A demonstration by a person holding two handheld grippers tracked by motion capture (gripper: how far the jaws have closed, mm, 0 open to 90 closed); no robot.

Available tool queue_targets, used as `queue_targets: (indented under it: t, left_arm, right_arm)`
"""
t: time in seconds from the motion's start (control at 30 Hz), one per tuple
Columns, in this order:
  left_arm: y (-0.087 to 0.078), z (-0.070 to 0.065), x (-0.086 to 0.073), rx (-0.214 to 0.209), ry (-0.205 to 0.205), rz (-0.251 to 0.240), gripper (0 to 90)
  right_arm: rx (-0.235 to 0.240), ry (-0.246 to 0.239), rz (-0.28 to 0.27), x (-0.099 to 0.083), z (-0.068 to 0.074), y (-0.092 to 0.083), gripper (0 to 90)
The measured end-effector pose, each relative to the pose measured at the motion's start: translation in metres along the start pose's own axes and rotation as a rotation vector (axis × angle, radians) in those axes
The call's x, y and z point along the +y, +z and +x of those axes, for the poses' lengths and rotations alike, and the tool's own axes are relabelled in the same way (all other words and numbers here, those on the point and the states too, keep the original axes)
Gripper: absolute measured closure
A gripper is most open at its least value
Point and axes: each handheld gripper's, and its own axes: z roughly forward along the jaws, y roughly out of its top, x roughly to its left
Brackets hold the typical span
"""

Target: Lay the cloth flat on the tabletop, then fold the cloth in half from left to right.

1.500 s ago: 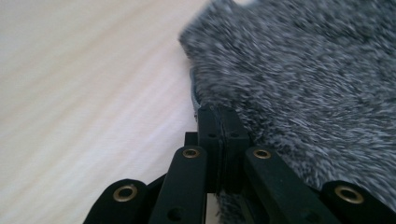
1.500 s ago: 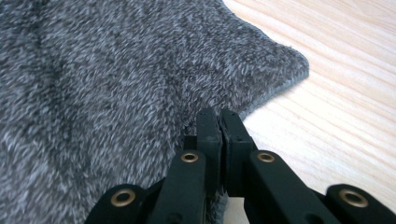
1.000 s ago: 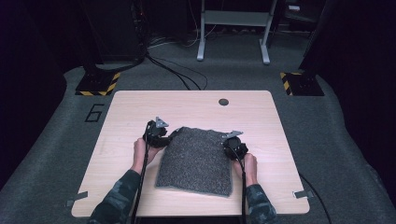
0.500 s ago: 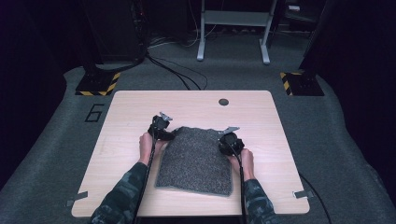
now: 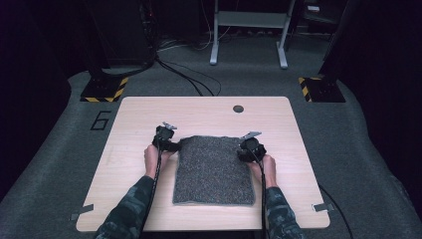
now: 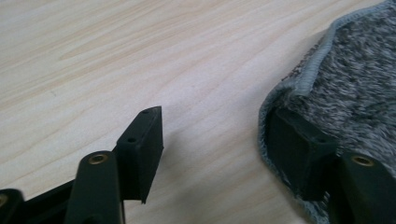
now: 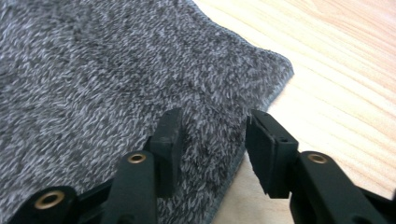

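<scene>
A grey fleecy cloth (image 5: 213,172) lies flat in the middle of the light wooden table (image 5: 129,124). My left gripper (image 5: 166,138) is at the cloth's far left corner. In the left gripper view it (image 6: 215,140) stands open, one jaw over bare wood and the other against the cloth's hemmed edge (image 6: 355,79). My right gripper (image 5: 250,147) is at the far right corner. In the right gripper view it (image 7: 212,135) is open too, straddling the cloth's edge (image 7: 93,70), with one jaw on the pile and the other just past the hem.
A small dark round cap (image 5: 238,108) sits in the table near its far edge. Grey tape strips (image 5: 321,206) mark the near corners. Beyond the table are floor cables, black-and-yellow bases (image 5: 104,89) and a metal stand (image 5: 249,30).
Both hands have shifted slightly around the cloth's far corners. The cloth's outline looks squarer than a second ago.
</scene>
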Motion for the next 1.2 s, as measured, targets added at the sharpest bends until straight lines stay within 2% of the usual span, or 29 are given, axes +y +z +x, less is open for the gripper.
queue_targets:
  t: [0.1, 0.17, 0.2, 0.33, 0.37, 0.43, 0.53, 0.57, 0.67, 0.83, 0.93, 1.0, 1.2]
  left_arm:
    - [-0.002, 0.004, -0.001, -0.019, -0.024, -0.019, 32.3]
    - [-0.008, 0.006, -0.001, -0.044, -0.05, -0.038, 26.4]
    - [-0.01, 0.007, -0.001, -0.04, -0.052, -0.051, 24.6]
    - [-0.024, 0.011, -0.002, -0.088, -0.077, -0.098, 16.4]
    - [-0.028, 0.012, -0.002, -0.1, -0.077, -0.105, 15.5]
    - [-0.033, 0.012, -0.001, -0.119, -0.079, -0.118, 14.4]
    - [-0.039, 0.01, 0.0, -0.122, -0.08, -0.134, 12.7]
    - [-0.039, 0.01, 0.001, -0.125, -0.075, -0.139, 12.2]
    - [-0.041, 0.008, 0.001, -0.128, -0.069, -0.139, 12.1]
    - [-0.039, 0.006, 0.001, -0.144, -0.084, -0.141, 11.4]
    - [-0.037, 0.005, 0.001, -0.155, -0.095, -0.144, 10.9]
    - [-0.036, 0.005, 0.001, -0.158, -0.077, -0.141, 10.8]
    - [-0.031, 0.005, 0.002, -0.171, -0.088, -0.14, 10.9]
  right_arm:
    - [0.006, 0.022, -0.007, -0.001, -0.002, 0.0, 51.1]
    - [0.007, 0.036, -0.001, -0.002, -0.003, 0.0, 41.4]
    - [0.033, 0.053, -0.012, -0.002, -0.004, -0.003, 35.7]
    - [0.075, 0.1, -0.071, -0.003, 0.003, -0.026, 29.1]
    - [0.084, 0.098, -0.084, -0.003, 0.005, -0.031, 27.1]
    - [0.095, 0.086, -0.102, -0.004, 0.015, -0.046, 21.2]
    - [0.116, 0.062, -0.127, -0.007, 0.03, -0.059, 16.7]
    - [0.137, 0.063, -0.127, -0.009, 0.04, -0.064, 15.7]
    - [0.167, 0.026, -0.13, -0.013, 0.059, -0.071, 15.4]
    - [0.216, -0.031, -0.15, -0.019, 0.094, -0.076, 15.0]
    - [0.254, -0.038, -0.164, -0.025, 0.114, -0.079, 15.5]
    - [0.268, -0.047, -0.158, -0.027, 0.124, -0.079, 15.7]
    - [0.29, -0.111, -0.156, -0.029, 0.15, -0.077, 16.9]
